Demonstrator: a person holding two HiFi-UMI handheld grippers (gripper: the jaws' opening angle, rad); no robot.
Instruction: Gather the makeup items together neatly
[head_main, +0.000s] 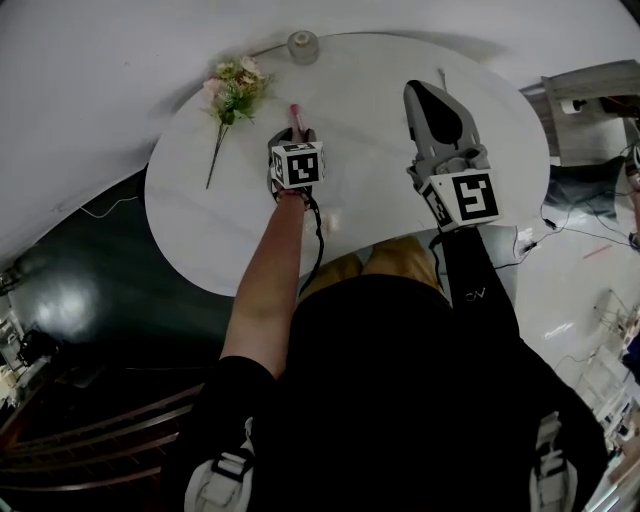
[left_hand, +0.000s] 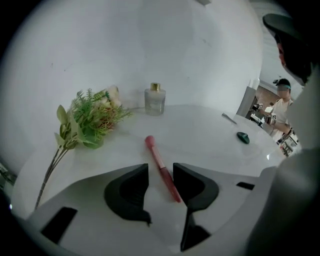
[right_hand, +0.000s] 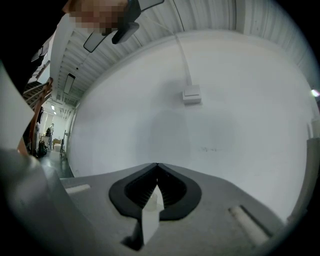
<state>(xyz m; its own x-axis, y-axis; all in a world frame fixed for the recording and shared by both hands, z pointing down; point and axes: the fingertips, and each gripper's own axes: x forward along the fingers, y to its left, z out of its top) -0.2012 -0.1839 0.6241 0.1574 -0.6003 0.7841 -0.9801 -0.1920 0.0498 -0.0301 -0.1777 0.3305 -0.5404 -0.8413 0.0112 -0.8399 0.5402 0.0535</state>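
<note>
Left gripper (left_hand: 161, 172) first: tipped down at the white tabletop (head_main: 200, 230), jaws spread apart with a pink makeup tube (left_hand: 162, 170) lying flat between them, not squeezed. Runs lengthwise away from the gripper, rounded pink end far and slanted a bit left, darker end near. Out past the tube, by the wall: small glass bottle (left_hand: 154, 100) with a gold cap, looks clear, can't tell what's inside. Left of that, a bunch of flowers (left_hand: 90, 120) lying on its side. Right gripper (right_hand: 157, 167) held level facing the wall, jaws pressed together.
</note>
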